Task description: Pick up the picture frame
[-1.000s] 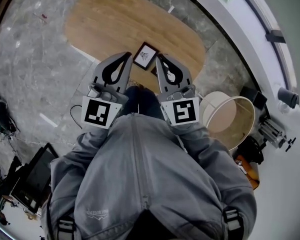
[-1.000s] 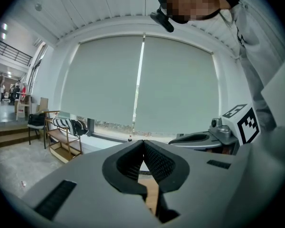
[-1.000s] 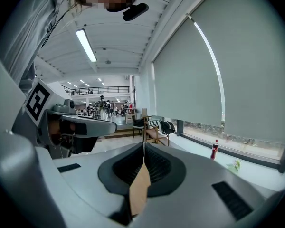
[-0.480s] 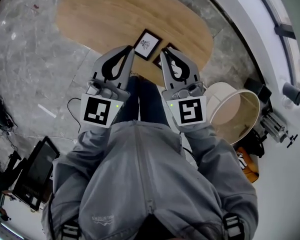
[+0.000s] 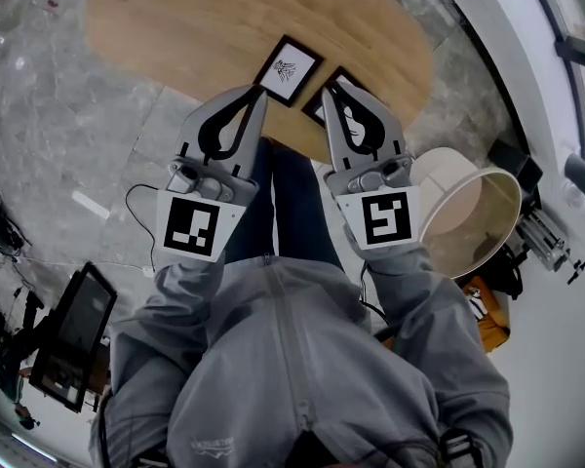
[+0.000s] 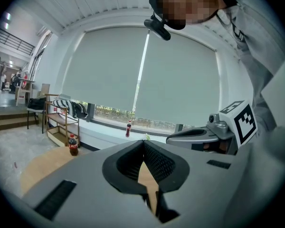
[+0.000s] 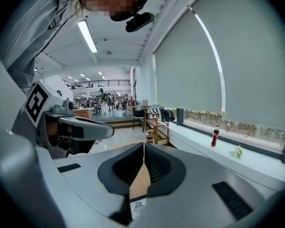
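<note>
A black picture frame (image 5: 287, 69) with a white print lies flat near the front edge of the oval wooden table (image 5: 205, 27). A second dark frame (image 5: 333, 88) lies just right of it, partly hidden by my right gripper. My left gripper (image 5: 258, 90) is shut and empty, its tips just below the first frame. My right gripper (image 5: 327, 92) is shut and empty, over the second frame's edge. In the right gripper view a sliver of the print (image 7: 138, 206) shows below the shut jaws (image 7: 143, 145). The left gripper view shows only table wood through its shut jaws (image 6: 143, 142).
A cola bottle (image 6: 73, 145) stands at the table's far end. A round cream tub (image 5: 471, 217) sits on the floor to the right. Cables and dark equipment (image 5: 63, 334) lie on the grey stone floor at the left. A shelf (image 6: 61, 120) stands by the window.
Both grippers have sunk toward the table together, still shut. In the head view the table and frames have shifted closer to the gripper tips.
</note>
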Action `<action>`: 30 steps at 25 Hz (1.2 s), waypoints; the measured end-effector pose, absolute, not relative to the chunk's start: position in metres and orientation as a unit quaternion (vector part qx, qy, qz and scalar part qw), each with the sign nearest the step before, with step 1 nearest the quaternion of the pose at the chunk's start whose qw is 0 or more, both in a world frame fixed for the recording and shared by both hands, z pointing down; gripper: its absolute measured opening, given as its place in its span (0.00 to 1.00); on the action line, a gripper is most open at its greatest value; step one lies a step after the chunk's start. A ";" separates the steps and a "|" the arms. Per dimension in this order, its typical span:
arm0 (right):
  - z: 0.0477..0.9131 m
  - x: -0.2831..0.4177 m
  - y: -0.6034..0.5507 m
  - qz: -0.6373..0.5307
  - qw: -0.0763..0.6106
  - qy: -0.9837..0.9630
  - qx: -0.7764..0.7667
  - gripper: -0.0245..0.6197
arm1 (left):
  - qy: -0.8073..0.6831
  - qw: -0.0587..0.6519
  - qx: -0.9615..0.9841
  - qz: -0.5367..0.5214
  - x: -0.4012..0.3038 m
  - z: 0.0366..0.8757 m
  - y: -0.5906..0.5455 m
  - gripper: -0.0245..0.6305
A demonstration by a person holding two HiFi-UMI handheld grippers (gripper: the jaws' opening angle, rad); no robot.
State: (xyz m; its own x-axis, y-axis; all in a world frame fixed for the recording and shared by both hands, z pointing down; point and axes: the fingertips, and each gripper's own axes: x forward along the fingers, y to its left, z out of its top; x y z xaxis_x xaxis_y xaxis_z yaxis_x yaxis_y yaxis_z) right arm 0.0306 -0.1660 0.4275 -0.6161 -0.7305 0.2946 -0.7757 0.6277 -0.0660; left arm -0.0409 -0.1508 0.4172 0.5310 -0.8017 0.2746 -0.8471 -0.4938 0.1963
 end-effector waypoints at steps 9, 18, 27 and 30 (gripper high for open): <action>0.507 0.040 -0.179 0.099 0.136 -0.892 0.420 0.09 | -0.470 0.165 0.863 0.081 -0.027 0.496 -0.159 0.07; 0.581 0.039 -0.184 0.119 0.155 -0.892 0.408 0.09 | -0.464 0.174 0.861 0.116 -0.020 0.571 -0.160 0.07; 0.634 0.036 -0.189 0.114 0.183 -0.895 0.391 0.09 | -0.455 0.189 0.859 0.137 -0.020 0.633 -0.162 0.07; 0.651 0.037 -0.196 0.103 0.191 -0.895 0.389 0.09 | -0.450 0.180 0.861 0.152 -0.021 0.654 -0.164 0.07</action>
